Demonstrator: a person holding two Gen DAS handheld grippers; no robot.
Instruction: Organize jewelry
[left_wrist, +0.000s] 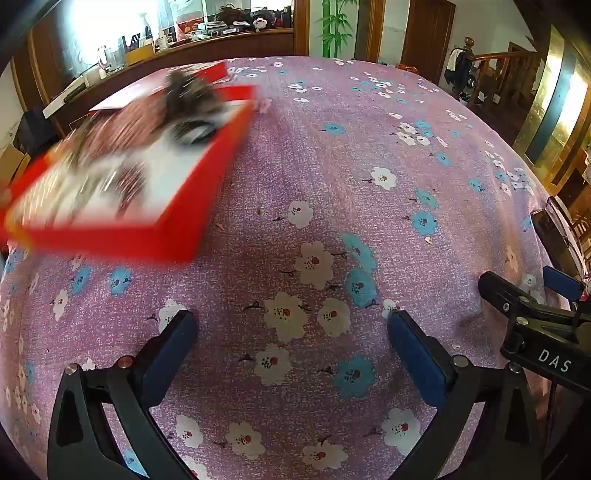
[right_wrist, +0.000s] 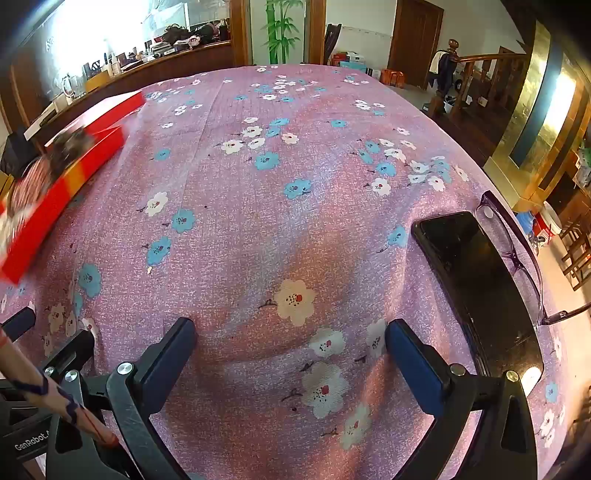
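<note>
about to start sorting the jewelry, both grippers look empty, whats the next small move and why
Probably bring the left gripper forward and left toward the red box. Both it and the right gripper are open, holding nothing over the floral cloth, and the jewelry sits in that blurred box, nearer the left side.

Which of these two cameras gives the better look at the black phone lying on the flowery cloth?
The right wrist view. There the phone lies in full, screen up, beside the purple glasses, to the right of the open right claw. The left wrist view catches only a dark sliver of it at the right edge.
</note>
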